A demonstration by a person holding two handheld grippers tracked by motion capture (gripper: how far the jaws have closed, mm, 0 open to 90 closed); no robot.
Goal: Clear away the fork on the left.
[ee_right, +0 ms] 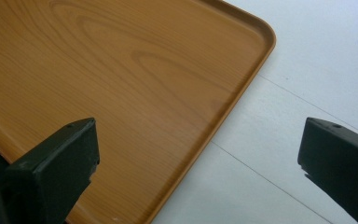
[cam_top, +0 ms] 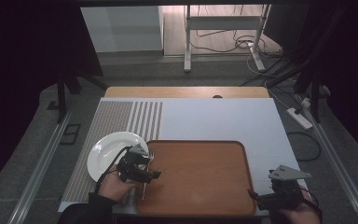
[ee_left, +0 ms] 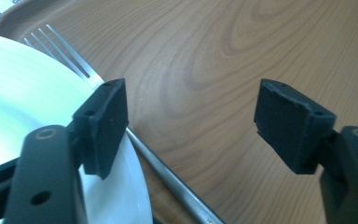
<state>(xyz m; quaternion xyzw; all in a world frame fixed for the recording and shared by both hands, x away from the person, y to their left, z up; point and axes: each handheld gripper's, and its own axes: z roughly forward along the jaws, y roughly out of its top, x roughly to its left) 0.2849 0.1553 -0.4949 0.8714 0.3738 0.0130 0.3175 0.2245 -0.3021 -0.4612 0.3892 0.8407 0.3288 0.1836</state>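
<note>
Left gripper [ee_left: 191,126] (jaws apart) over fork [ee_left: 168,172], beside plate [ee_left: 18,93].

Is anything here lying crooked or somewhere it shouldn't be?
Mildly odd: the fork lies on the wooden tray at its left edge, with the white plate's rim overlapping part of its handle. Nothing looks spilled or broken.
</note>
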